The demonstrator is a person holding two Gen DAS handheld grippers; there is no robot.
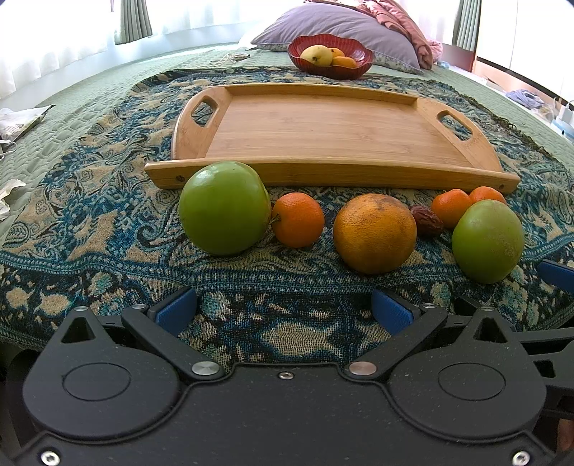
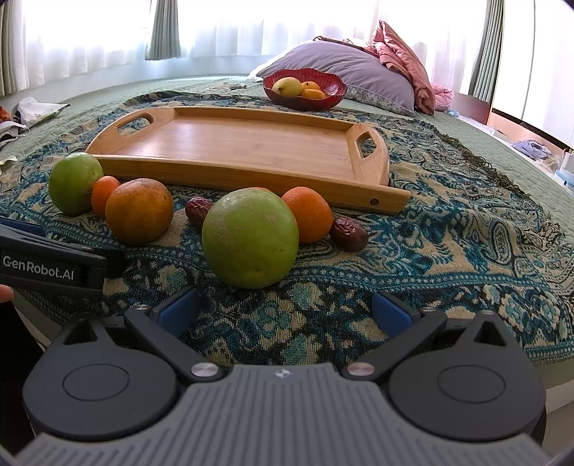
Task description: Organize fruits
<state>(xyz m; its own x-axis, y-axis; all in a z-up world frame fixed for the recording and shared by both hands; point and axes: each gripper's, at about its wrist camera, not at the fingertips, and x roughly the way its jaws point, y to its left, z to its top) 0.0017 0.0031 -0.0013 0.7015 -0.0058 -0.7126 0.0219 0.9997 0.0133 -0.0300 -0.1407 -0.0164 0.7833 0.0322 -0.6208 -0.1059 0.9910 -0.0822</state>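
on woven paisley cloth (image 1: 107,200), round glossy fruits (image 1: 225,208)

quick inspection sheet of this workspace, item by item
surface: patterned blue throw over a green quilted bedspread.
job's things: wooden tray holds nothing; in front of it two green fruits, a large orange, three small oranges, two dates; red bowl with yellow fruit behind the tray.
clutter: crumpled wrappers at the far left.
grippers: left gripper and right gripper open, holding nothing, short of the fruit.
cables: a pale cord near the pillow.
surroundings: curtained windows, pink bedding.
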